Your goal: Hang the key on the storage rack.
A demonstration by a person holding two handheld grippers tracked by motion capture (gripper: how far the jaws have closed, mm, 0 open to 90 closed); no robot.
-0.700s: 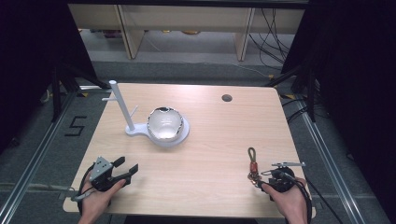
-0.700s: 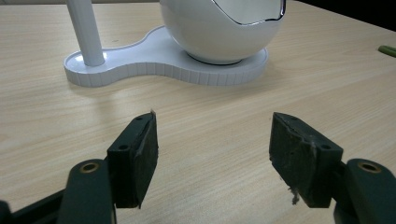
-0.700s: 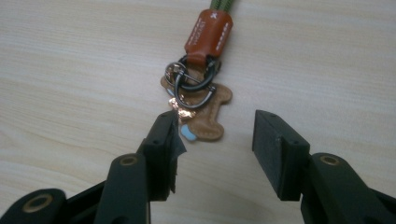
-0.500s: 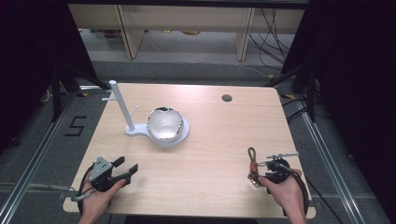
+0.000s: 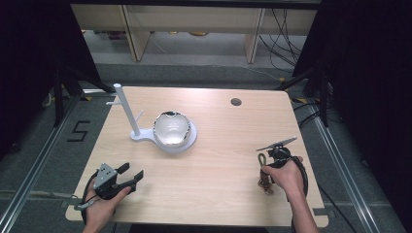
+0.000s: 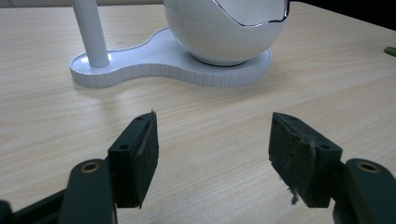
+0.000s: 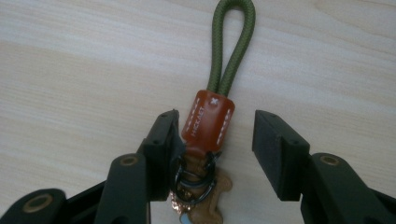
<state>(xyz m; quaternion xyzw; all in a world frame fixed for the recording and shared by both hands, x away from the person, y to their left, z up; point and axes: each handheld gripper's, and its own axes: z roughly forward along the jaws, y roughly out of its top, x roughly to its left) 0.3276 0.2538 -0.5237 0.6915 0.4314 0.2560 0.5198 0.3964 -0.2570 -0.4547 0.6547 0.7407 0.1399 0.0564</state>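
Right gripper [image 7: 212,135] has its jaws apart astride the keychain [image 7: 209,123], which lies flat on the table [image 5: 218,160] at lower right of the high view; its left pad sits just beside the leather tab. Left gripper [image 6: 212,154], jaws apart on nothing, waits near the white stand [image 6: 159,58]. A good grip would likely center the tab between the pads and close on it, not the 2 cord strands.

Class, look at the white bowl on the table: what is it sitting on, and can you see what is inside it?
The bowl sits on a white stand with a post beside it. Its inside looks shiny, with nothing visible in it; the bottom is hidden by the wall.
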